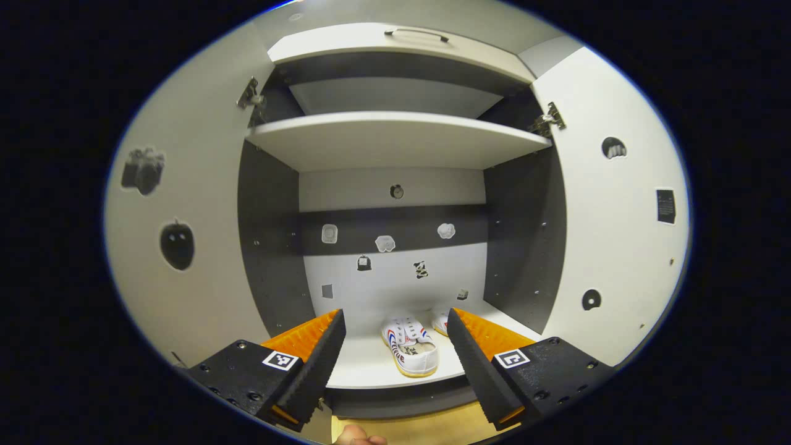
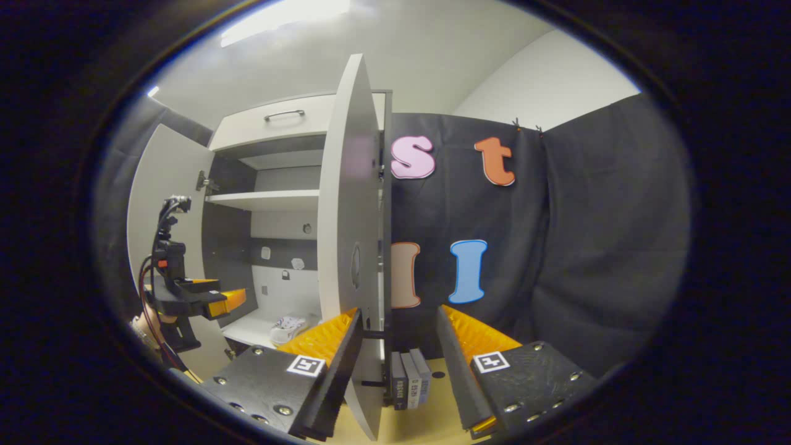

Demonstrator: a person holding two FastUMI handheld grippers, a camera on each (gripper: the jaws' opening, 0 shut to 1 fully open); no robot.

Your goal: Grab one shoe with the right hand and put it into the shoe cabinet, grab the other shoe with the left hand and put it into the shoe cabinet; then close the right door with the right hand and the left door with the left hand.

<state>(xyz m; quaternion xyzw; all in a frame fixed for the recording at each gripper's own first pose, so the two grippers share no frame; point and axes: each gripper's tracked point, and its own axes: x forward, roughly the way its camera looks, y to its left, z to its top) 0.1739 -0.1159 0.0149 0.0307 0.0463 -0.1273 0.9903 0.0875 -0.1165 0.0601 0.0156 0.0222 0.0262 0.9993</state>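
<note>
I hold the left gripper (image 1: 395,355) released and empty, squared on the open shoe cabinet (image 1: 395,139) from just outside it. Between its spread fingers, at the lower centre of the left gripper view, one shoe (image 1: 410,346) lies on the bottom shelf (image 1: 364,364), toe toward the camera. I judge this stand-off deliberate: both shoes appear stowed, and the left gripper waits clear of the doors.

The second shoe (image 1: 441,321) is cut off by my right-hand finger; only a white edge shows just beside the first, so I cannot tell how it lies.

The left door (image 1: 185,204) and right door (image 1: 612,210) both stand wide open, at the left and right of that view.

In the right gripper view, the right gripper (image 2: 395,352) is also released and grasps nothing. It sits at the bottom centre, with the right door's free edge (image 2: 352,204) rising between its fingers. I judge it is placed there to push that door shut, the next step. Whether a finger touches the door I cannot tell; the lower door edge is partly hidden behind the finger.

At the lower left of that view the left gripper (image 2: 213,300) shows with a hand below it, mostly cut off. Some small upright boxes (image 2: 411,378) stand on the floor beside the door; their nature is unclear.
</note>
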